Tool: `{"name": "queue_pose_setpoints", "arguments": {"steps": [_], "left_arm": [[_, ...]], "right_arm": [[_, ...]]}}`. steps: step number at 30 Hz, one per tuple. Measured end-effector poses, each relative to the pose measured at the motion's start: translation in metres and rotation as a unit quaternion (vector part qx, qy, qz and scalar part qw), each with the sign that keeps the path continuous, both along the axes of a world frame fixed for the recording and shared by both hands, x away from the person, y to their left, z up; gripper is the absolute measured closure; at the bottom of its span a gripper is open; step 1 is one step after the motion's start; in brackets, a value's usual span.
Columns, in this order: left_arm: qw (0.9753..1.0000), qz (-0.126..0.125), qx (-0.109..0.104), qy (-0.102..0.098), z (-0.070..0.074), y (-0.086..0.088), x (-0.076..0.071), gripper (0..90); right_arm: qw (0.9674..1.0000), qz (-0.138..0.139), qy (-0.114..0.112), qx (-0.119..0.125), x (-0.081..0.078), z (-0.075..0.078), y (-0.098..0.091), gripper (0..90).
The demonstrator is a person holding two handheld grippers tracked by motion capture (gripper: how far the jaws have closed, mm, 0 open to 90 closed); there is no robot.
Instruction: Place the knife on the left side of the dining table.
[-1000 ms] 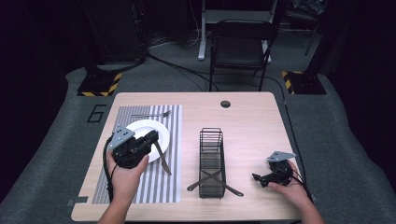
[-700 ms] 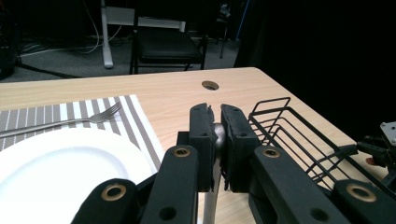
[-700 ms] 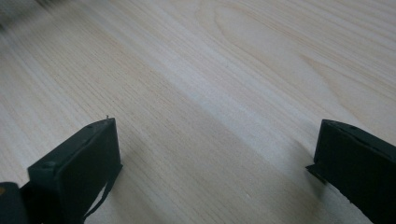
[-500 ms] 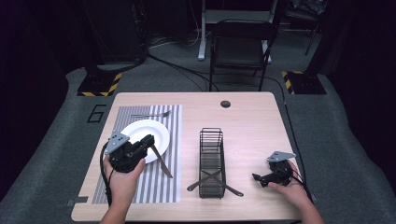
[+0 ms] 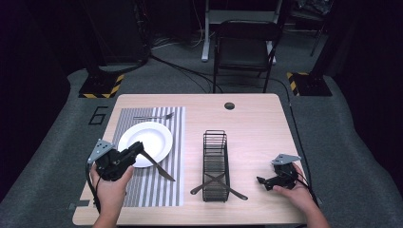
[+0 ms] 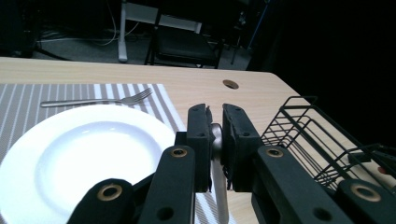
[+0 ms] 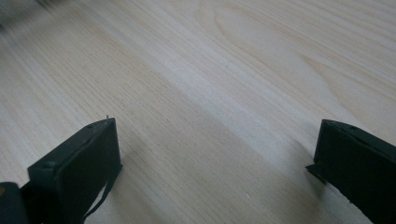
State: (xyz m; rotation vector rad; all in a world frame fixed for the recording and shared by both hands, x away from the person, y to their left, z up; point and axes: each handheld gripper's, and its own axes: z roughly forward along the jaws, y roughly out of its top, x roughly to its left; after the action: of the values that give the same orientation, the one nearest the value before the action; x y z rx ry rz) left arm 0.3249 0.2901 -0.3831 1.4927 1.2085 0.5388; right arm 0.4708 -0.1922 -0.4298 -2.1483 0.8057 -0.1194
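Note:
My left gripper [image 5: 136, 148] hovers at the near left rim of the white plate [image 5: 145, 137], shut on the handle of a silver knife [image 5: 159, 168]. The blade slants right and down onto the striped placemat [image 5: 152, 190]. In the left gripper view the knife handle [image 6: 216, 140] sits upright between the black pads [image 6: 198, 135] of the left gripper [image 6: 215, 116]; the jaws have just eased open slightly, with the handle still between them. My right gripper [image 5: 263, 182] rests on the table's near right, open and with nothing between its fingers. In its own view the right gripper [image 7: 215, 154] frames bare wood.
A fork [image 5: 152, 116] lies on the placemat beyond the plate. A black wire basket [image 5: 215, 161] stands mid-table, with two utensils [image 5: 233, 192] poking out of its near end. The table has a round hole [image 5: 229, 105] at the back, and a chair [image 5: 244, 45] stands behind it.
My left hand has drawn back toward the near left and sunk a little, taking the knife with it, off the plate's middle to its rim. The right hand has stayed put.

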Motion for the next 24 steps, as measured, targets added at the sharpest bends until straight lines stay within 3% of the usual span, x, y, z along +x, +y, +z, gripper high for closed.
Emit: {"name": "queue_pose_setpoints", "arguments": {"steps": [9,15,24], "left_arm": [[0.9995,0.027,-0.015,0.008,-0.016,0.025,-0.003,79.6],[0.9990,0.031,-0.032,0.009,-0.029,0.040,-0.007,78.5],[0.9980,0.049,-0.037,0.016,-0.043,0.054,-0.010,76.3]], "right_arm": [[1.0000,0.000,0.000,0.000,0.000,0.000,0.000,0.0],[1.0000,-0.001,0.000,0.000,0.000,0.000,0.000,0.0],[1.0000,0.000,0.000,0.000,0.000,0.000,0.000,0.0]]}}
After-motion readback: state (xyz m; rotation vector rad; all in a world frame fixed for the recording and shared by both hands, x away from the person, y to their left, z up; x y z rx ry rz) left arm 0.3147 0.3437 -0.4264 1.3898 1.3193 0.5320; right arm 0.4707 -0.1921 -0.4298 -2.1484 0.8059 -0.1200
